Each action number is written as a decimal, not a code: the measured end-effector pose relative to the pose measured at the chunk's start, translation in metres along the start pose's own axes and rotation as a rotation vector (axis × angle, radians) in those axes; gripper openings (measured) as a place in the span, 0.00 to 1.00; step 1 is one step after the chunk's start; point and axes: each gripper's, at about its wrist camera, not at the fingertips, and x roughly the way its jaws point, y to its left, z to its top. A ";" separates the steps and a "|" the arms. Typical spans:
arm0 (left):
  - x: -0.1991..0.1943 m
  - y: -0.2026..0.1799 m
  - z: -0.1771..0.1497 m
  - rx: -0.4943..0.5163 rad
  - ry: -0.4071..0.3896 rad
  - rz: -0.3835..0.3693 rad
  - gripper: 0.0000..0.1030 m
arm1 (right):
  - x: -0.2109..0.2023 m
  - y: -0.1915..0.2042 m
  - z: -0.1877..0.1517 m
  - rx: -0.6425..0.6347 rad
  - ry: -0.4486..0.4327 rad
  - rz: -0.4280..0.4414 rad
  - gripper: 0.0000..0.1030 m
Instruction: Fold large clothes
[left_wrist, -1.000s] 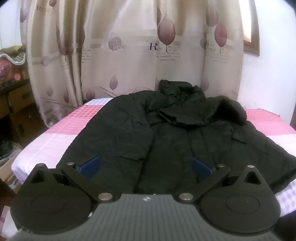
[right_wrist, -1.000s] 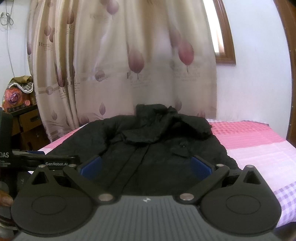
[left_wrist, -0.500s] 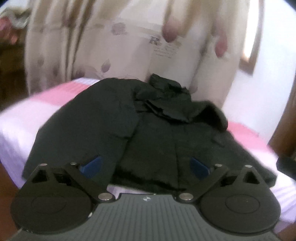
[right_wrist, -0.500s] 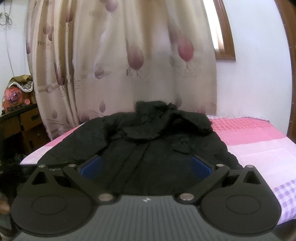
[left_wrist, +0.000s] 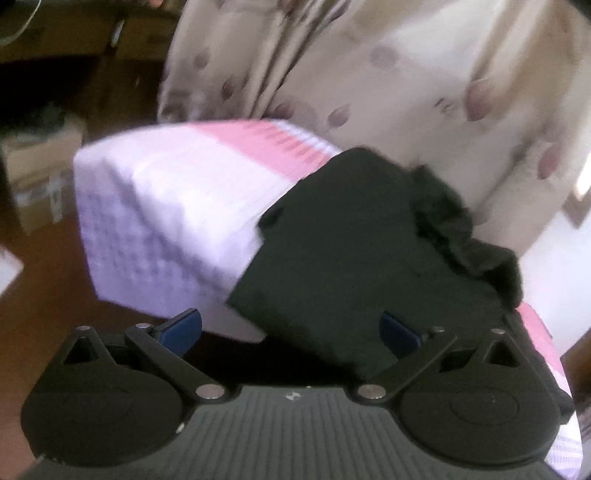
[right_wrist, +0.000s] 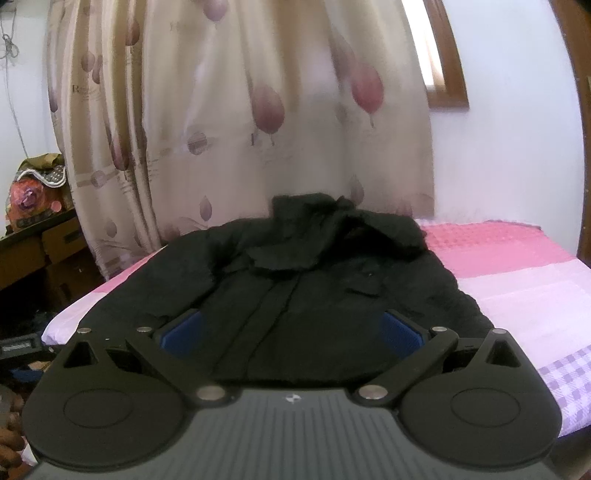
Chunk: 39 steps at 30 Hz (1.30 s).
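Left wrist view is motion-blurred and tilted. Left gripper (left_wrist: 291, 328) is released, blue pads (left_wrist: 181, 330) spread wide, nothing between them. Black jacket (left_wrist: 354, 251) lies on the bed (left_wrist: 166, 192), filling the frame from center toward 3 o'clock; its near edge hangs over the bed's side close to the right pad. Collar or hood bunches up at about 2 o'clock of the jacket. Bed cover is white-lilac near the corner, pink band further back. Curtain (left_wrist: 388, 85) with a leaf print hangs behind at 12 o'clock. Cardboard box (left_wrist: 37, 177) sits on the brown floor at 9 o'clock; blur hides details.

Right wrist view is sharper. Right gripper (right_wrist: 291, 332) is also released, blue pads (right_wrist: 183, 334) wide apart, holding nothing, both seen over the jacket's lower hem area; cannot tell if they touch the fabric. Jacket (right_wrist: 295, 280) lies front side up on the bed (right_wrist: 517, 280), closed down the middle, collar or hood piled at 12 o'clock near the curtain (right_wrist: 240, 110), sleeves lying along the body at 9 and 3 o'clock. Pink and lilac checked cover shows at 3 o'clock of the jacket. Wooden window frame (right_wrist: 447, 74) at 1 o'clock. Dresser (right_wrist: 33, 251) at 9 o'clock with a colorful bag (right_wrist: 33, 192) on top. Part of a hand (right_wrist: 11, 443) shows at 8 o'clock by the frame edge.
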 end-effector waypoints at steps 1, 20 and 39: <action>0.007 0.005 0.001 -0.013 0.014 -0.015 0.98 | 0.000 0.001 0.000 -0.006 -0.003 0.001 1.00; -0.029 0.001 0.132 0.070 -0.293 0.023 0.04 | 0.023 0.012 0.003 -0.072 0.029 0.014 1.00; 0.124 0.023 0.325 0.087 -0.513 0.606 0.00 | 0.072 0.002 0.025 -0.125 0.129 0.027 1.00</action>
